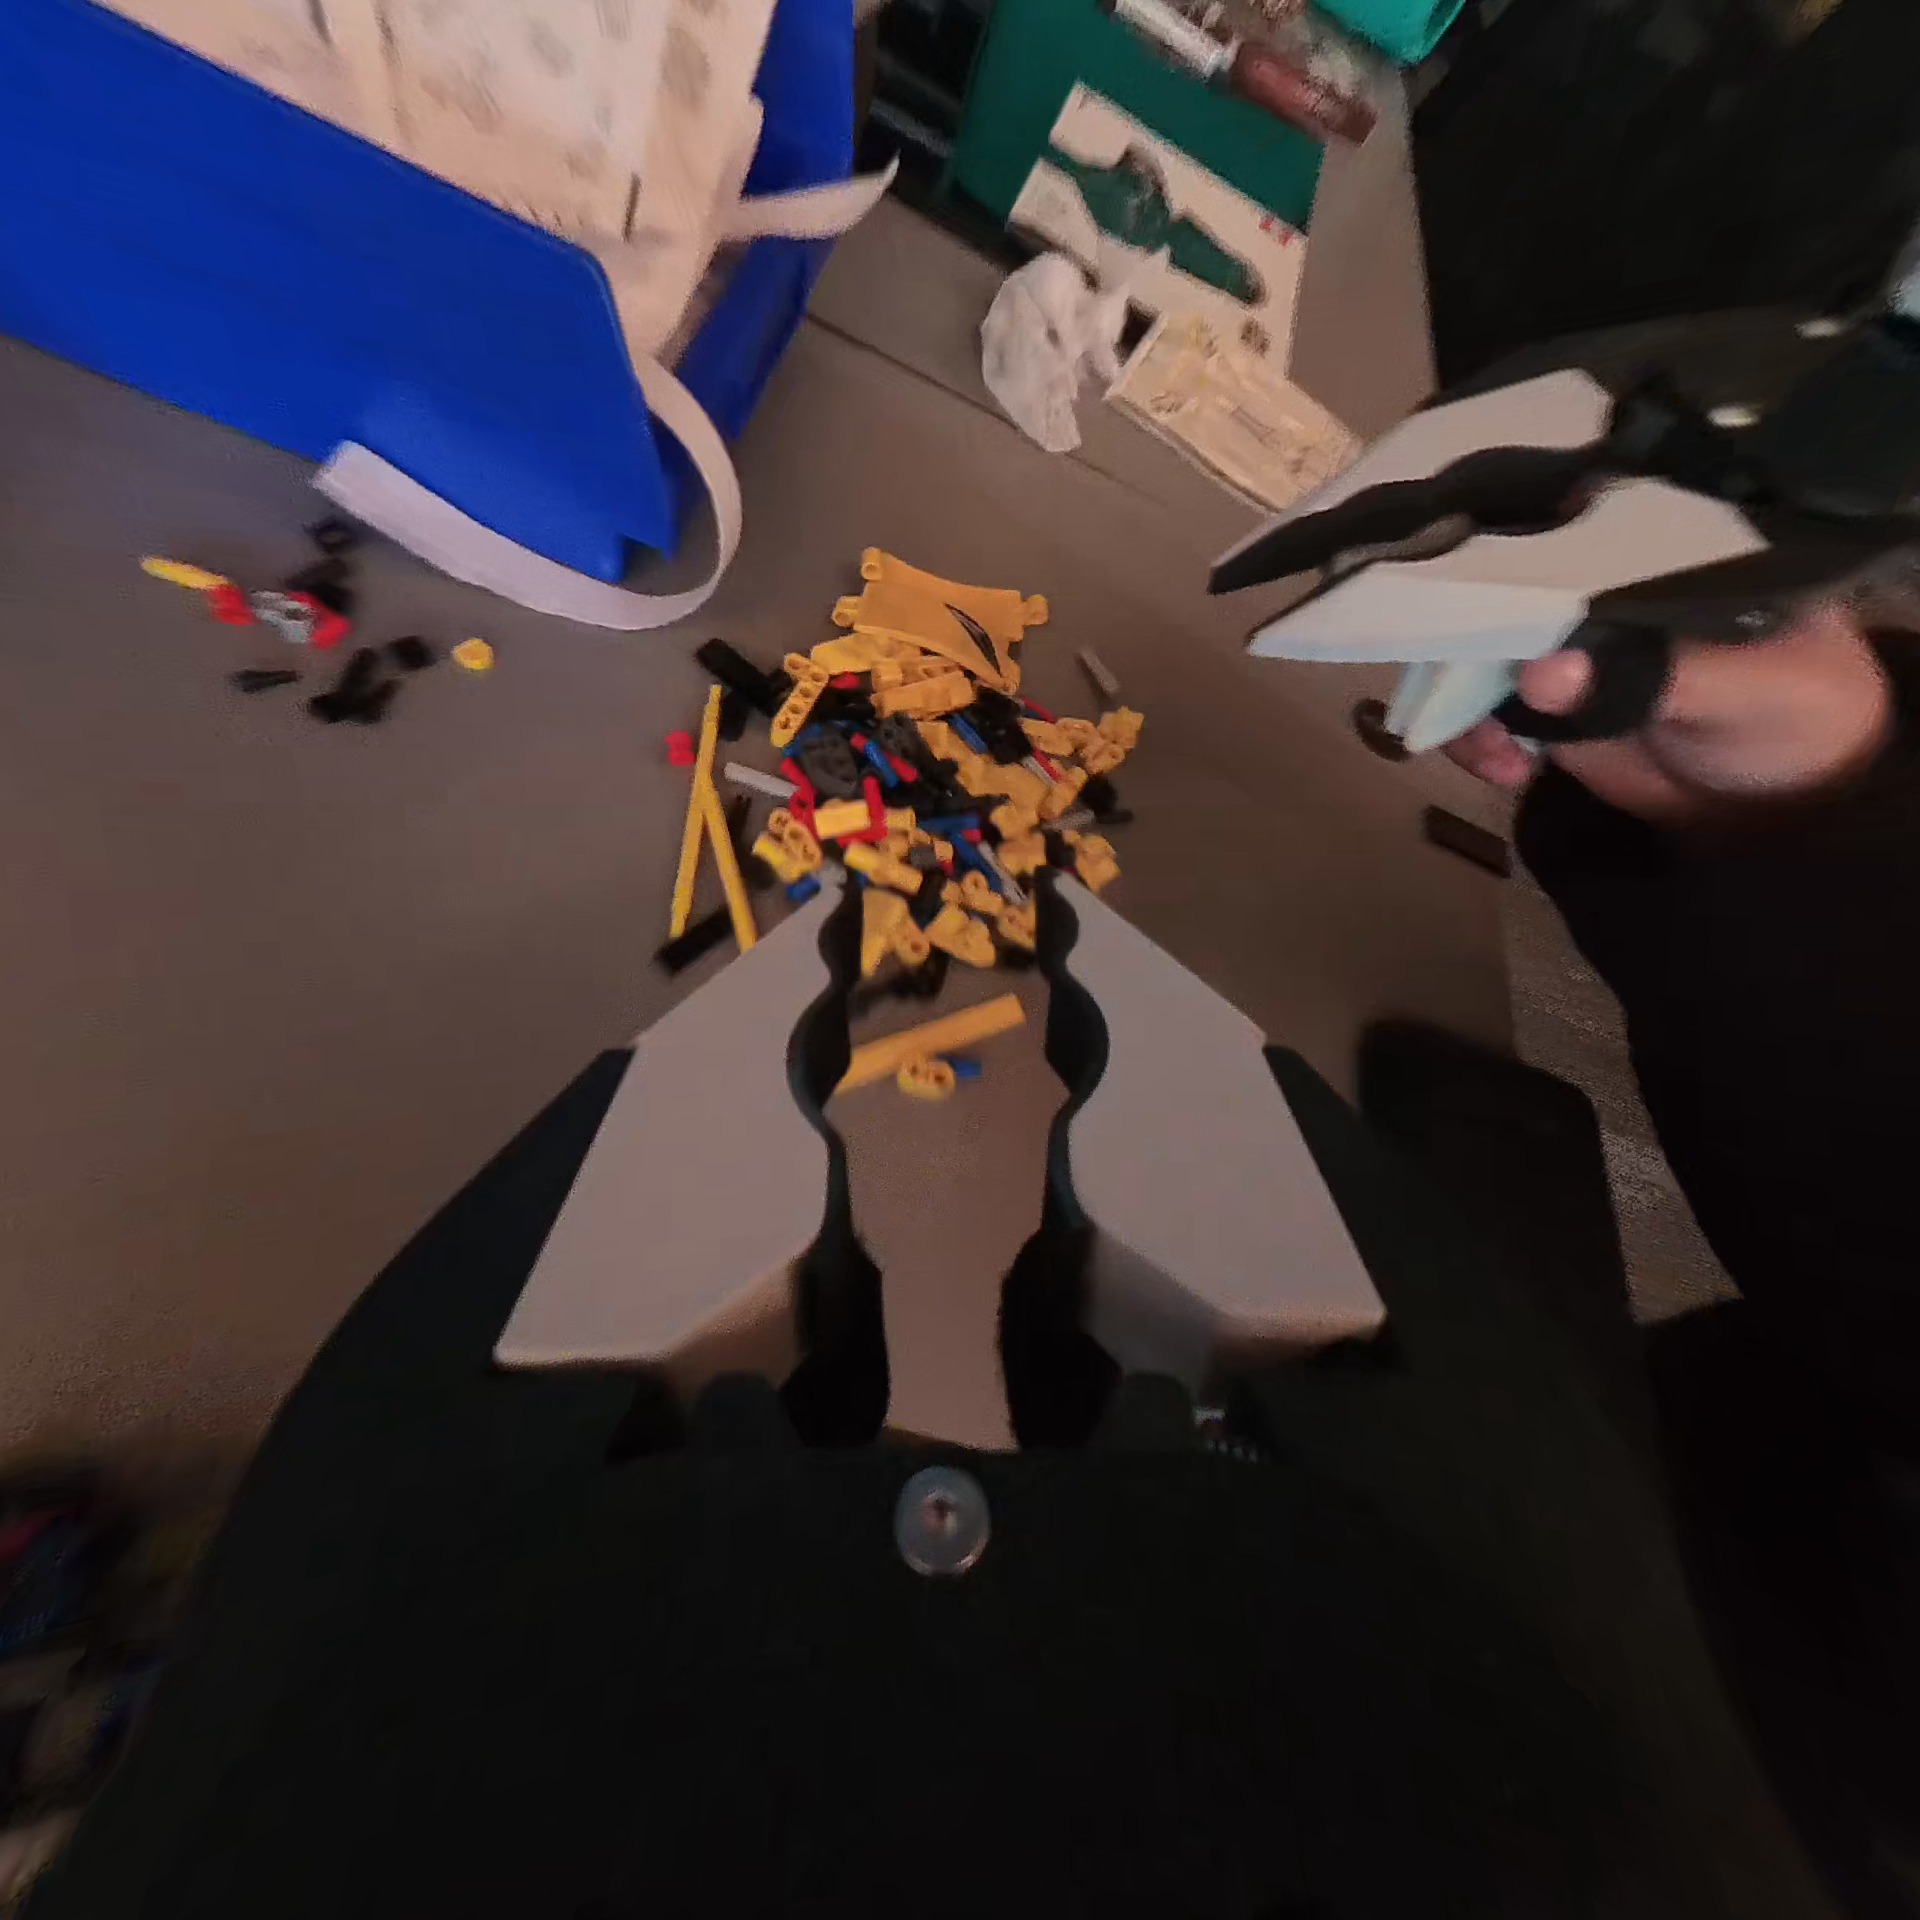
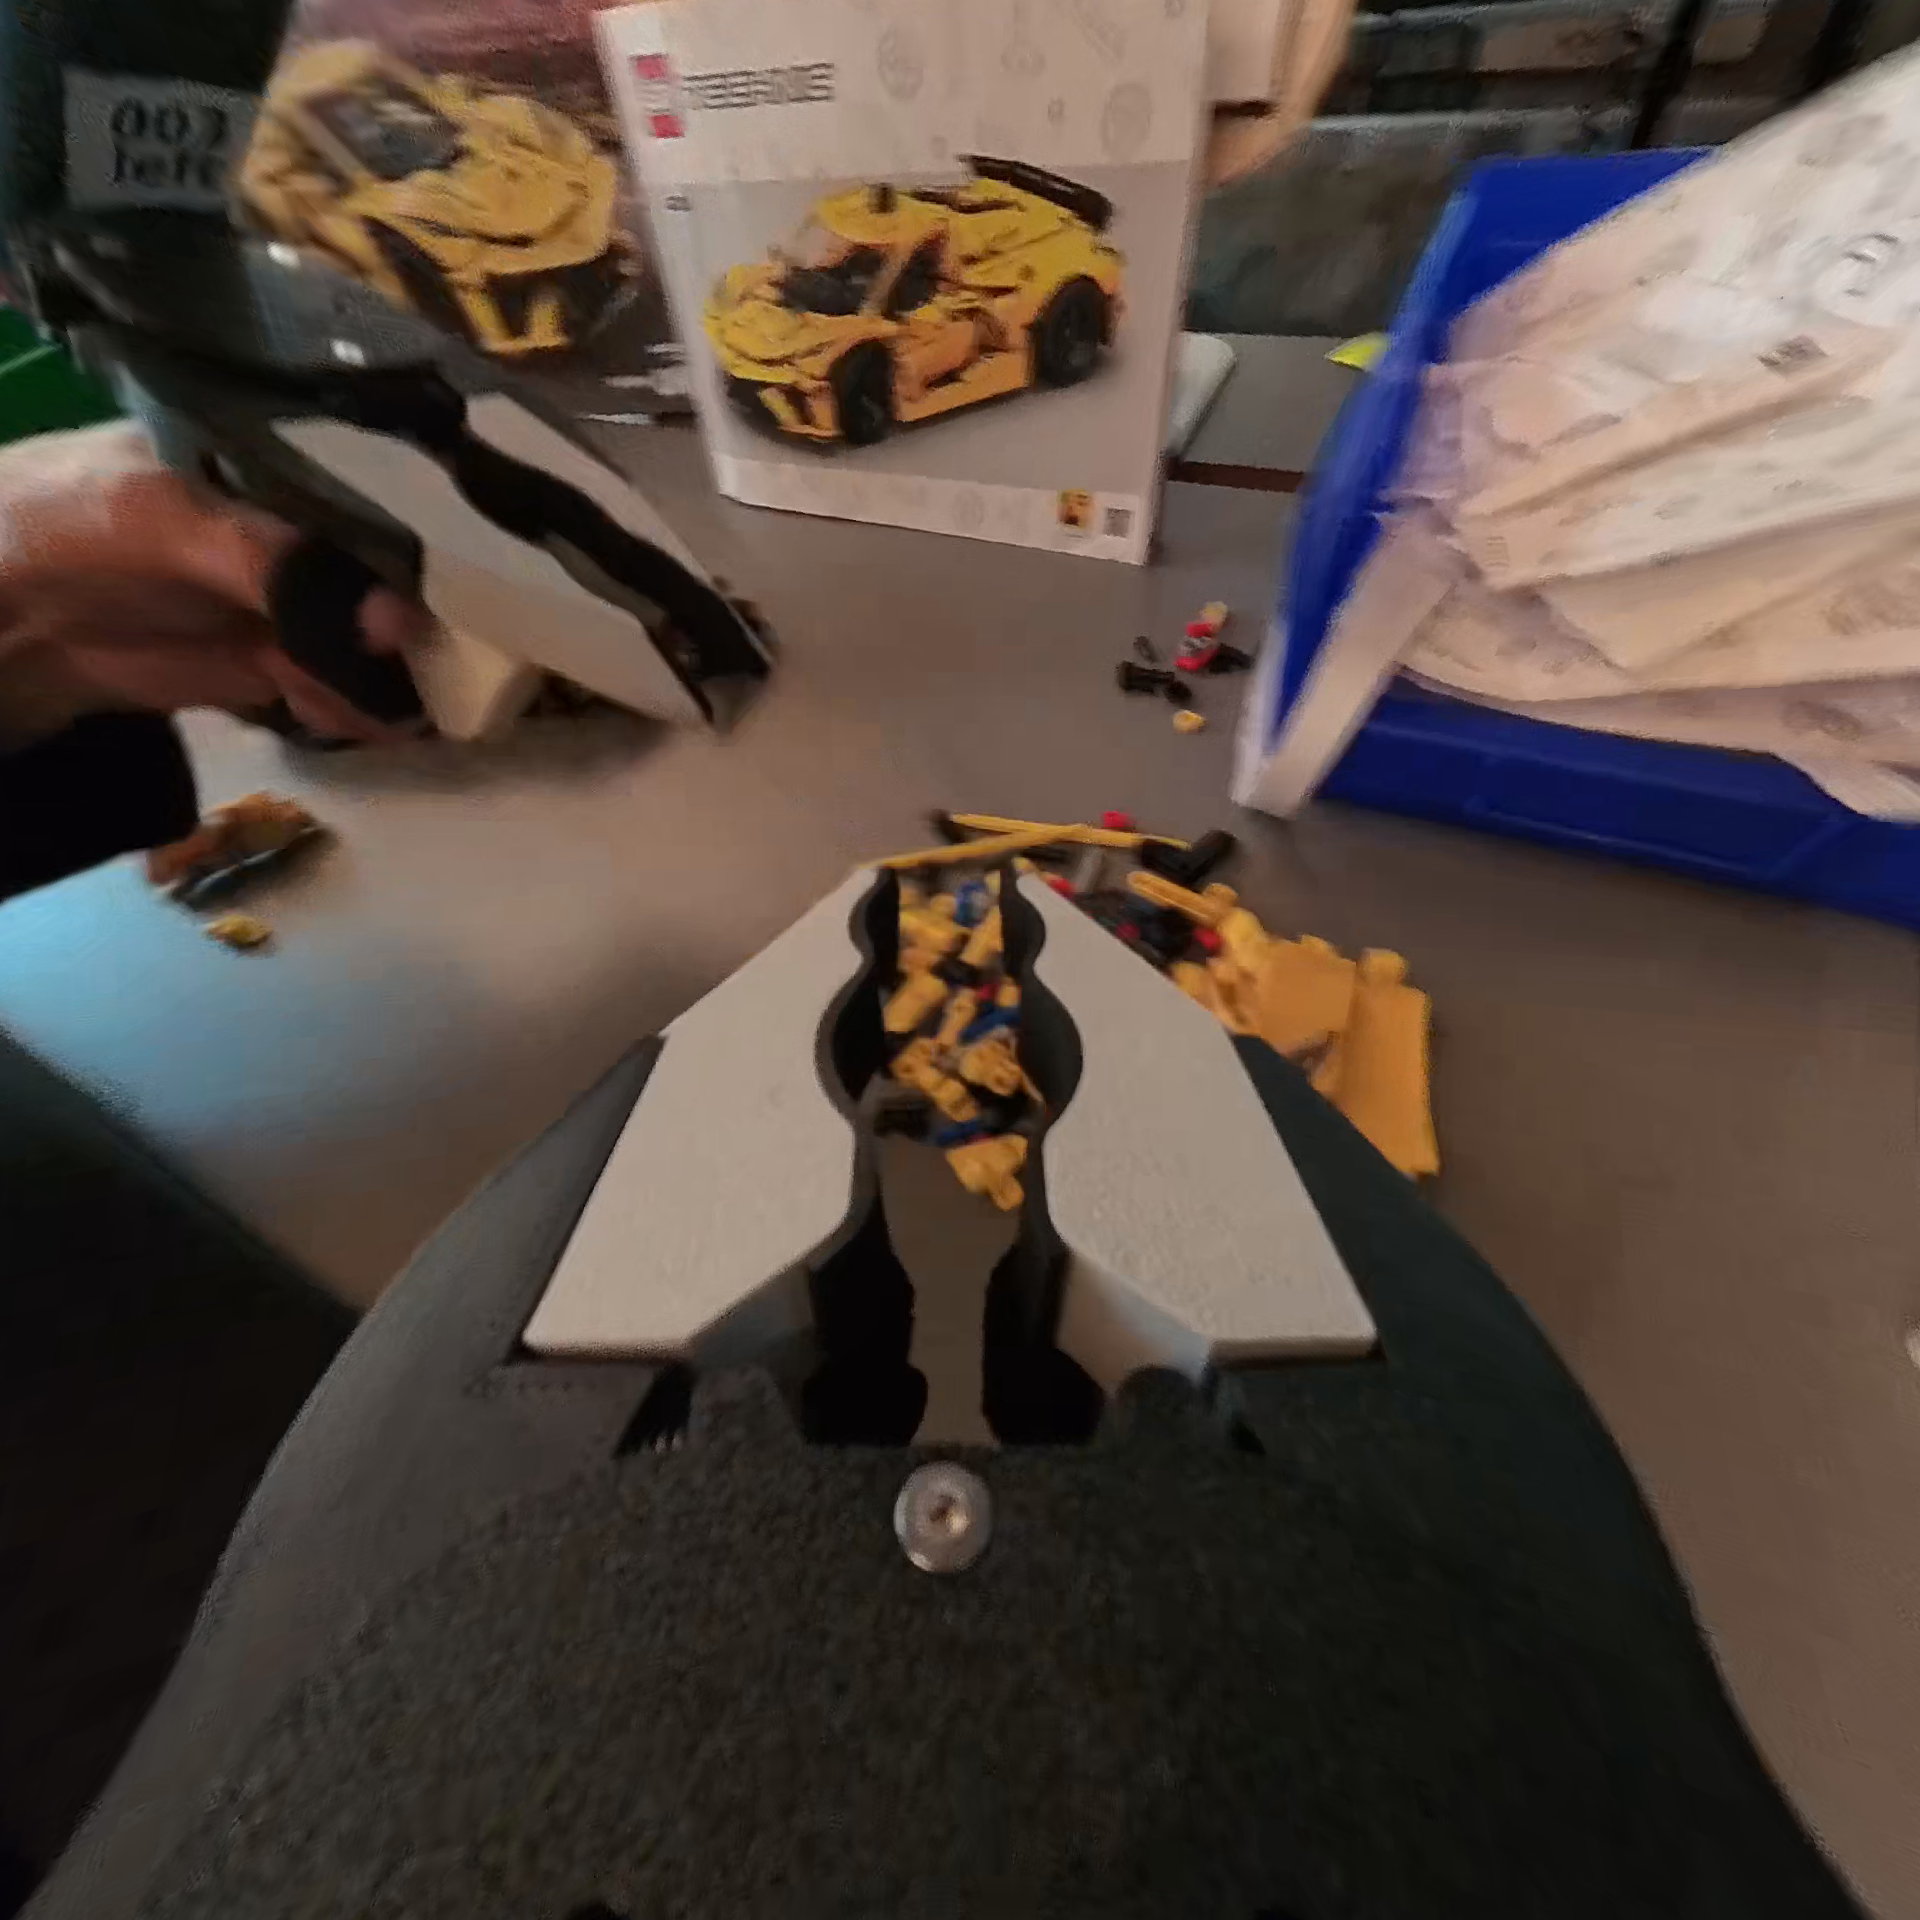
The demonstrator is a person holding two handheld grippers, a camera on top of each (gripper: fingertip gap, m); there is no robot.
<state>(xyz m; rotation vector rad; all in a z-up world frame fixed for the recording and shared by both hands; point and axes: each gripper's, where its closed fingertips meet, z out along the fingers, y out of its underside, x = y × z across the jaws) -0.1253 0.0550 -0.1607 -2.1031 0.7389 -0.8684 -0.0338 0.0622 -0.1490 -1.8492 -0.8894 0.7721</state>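
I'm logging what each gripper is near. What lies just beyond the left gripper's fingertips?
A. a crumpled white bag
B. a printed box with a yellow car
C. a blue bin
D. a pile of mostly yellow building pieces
D: in the left wrist view the open left gripper points at the pile of mostly yellow building pieces on the table.

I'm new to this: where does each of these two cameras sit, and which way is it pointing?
Left wrist view: rides the left gripper, looking down its open fingers at the brick pile; the right gripper and a hand show at right.
Right wrist view: rides the right gripper, facing the same pile and a car box; the left gripper and hand show at left.
Shared: pile, blue bin, table.
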